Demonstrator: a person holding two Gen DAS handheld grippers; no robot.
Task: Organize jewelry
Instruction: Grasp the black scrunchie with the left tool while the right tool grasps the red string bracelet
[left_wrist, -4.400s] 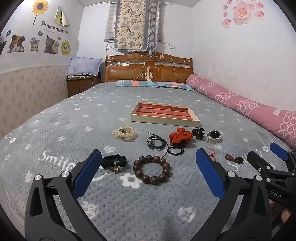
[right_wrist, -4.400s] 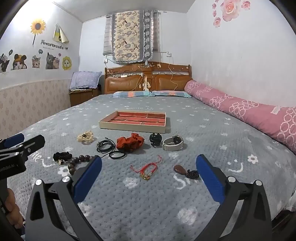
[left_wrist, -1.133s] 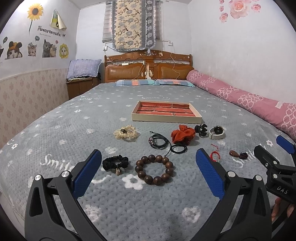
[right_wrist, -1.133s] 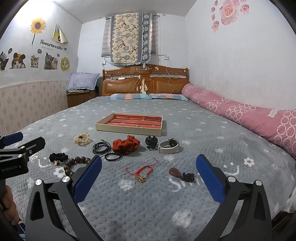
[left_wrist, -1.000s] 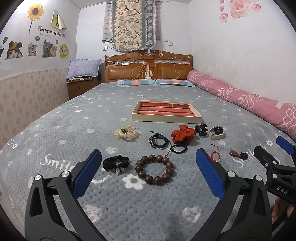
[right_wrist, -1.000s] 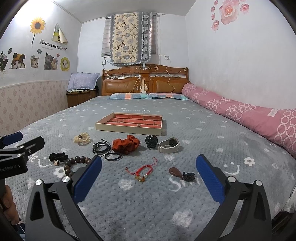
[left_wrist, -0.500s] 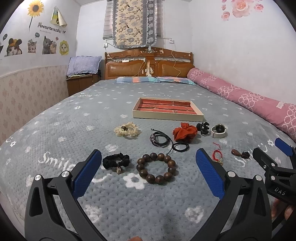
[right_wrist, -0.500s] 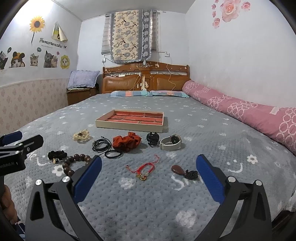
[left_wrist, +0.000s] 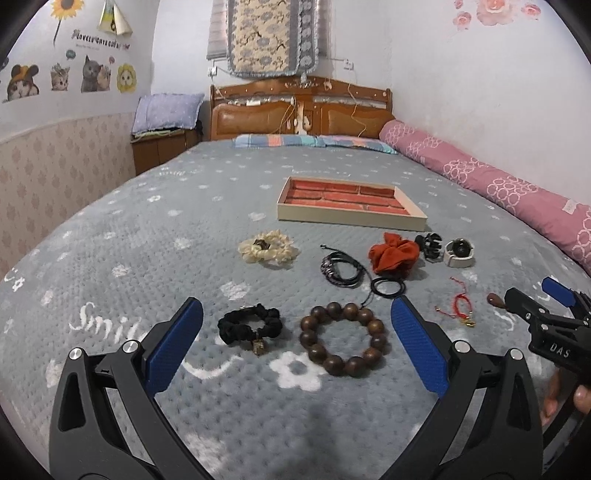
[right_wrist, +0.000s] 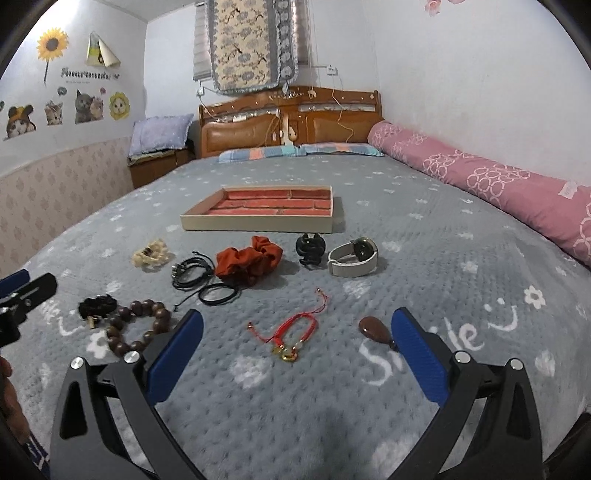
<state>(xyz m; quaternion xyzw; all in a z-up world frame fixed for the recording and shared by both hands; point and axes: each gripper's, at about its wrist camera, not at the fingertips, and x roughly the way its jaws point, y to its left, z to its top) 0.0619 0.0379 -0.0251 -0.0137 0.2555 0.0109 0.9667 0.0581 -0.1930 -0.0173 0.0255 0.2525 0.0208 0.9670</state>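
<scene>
Jewelry lies scattered across the grey bedspread (left_wrist: 147, 229), and I have both claws spread wide with nothing in them. Straight ahead of my left claw (left_wrist: 295, 339), between its blue pads, sits the wooden bead bracelet (left_wrist: 343, 339), with the black scrunchie (left_wrist: 248, 325) just to its left. Ahead of my right claw (right_wrist: 295, 343) lies the red string bracelet (right_wrist: 291, 332), and the brown pendant (right_wrist: 373, 330) sits close to its right pad. Further out from both are the black cords (left_wrist: 341, 267), the orange scrunchie (left_wrist: 393, 254), the cream scrunchie (left_wrist: 267, 249), the black hair clip (right_wrist: 310, 248) and the watch (right_wrist: 352, 256). Beyond them all stands the tray (left_wrist: 351, 219), its red compartments apparently empty.

Nothing is sorted yet, I judge, so the first pick is the step in hand. I would take the bead bracelet with the left claw: come down over one side of the ring so the pads close across a couple of beads, not across the hollow middle. The plush cover gives, so I would press in lightly and avoid pinching fabric. For the thin red string, I would aim at the gold charm, where there is some bulk to grip.
</scene>
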